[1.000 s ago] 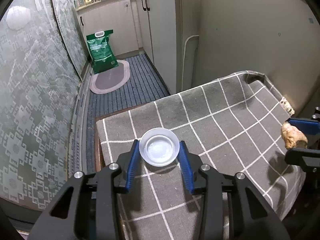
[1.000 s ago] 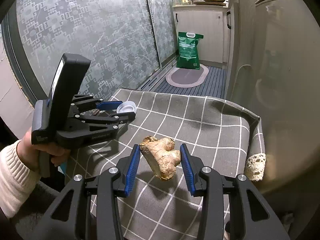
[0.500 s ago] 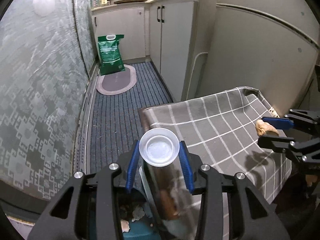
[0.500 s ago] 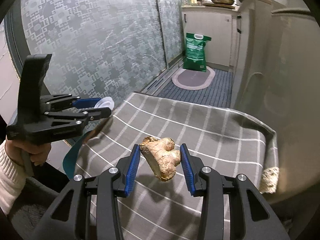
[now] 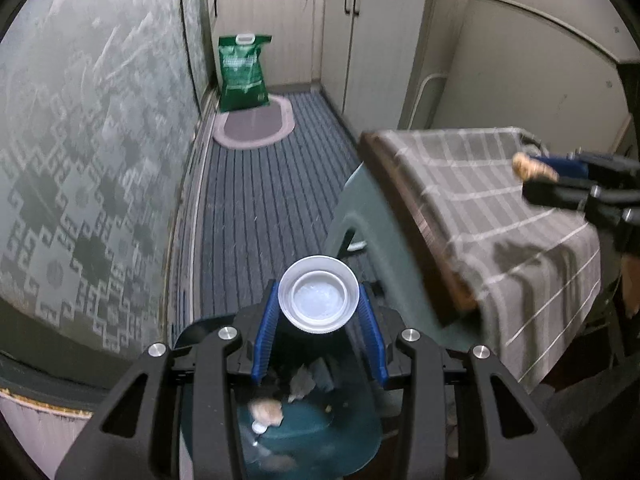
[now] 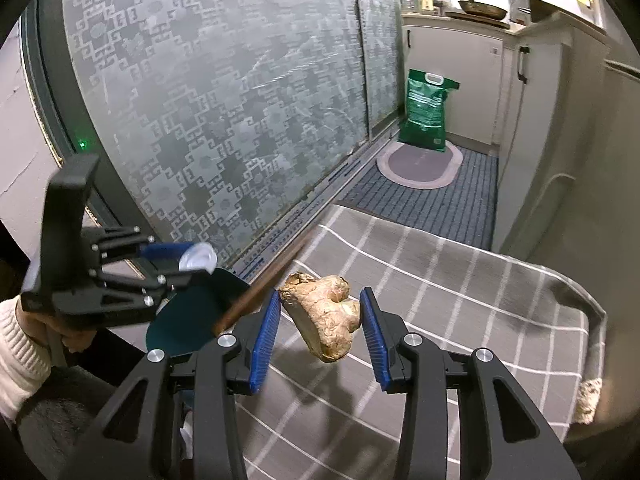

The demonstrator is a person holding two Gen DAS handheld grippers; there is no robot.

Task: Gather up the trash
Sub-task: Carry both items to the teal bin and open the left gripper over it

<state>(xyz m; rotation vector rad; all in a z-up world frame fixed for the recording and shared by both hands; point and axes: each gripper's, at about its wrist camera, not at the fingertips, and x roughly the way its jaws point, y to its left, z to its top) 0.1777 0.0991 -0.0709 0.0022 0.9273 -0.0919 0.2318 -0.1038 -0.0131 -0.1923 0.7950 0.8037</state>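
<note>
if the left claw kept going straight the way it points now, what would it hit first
Most likely the dark teal plastic bin with scraps in it, open just below and ahead of the left claw, which is shut on a small clear plastic cup. Depth is hard to judge here.

Both my views are dim, lit by soft indoor light with a cool, greenish cast. The brightest patch is the far counter [image 6: 476, 12], above the green bag [image 6: 426, 114]. Pale glare blotches sit on the frosted glass door [image 6: 224, 92] left of that bag. The checked tablecloth [image 5: 492, 208] is smeared with motion blur in my left view and carries soft dark shadows. Fisheye bending curves every straight edge, and black vignetting rings each frame.
</note>
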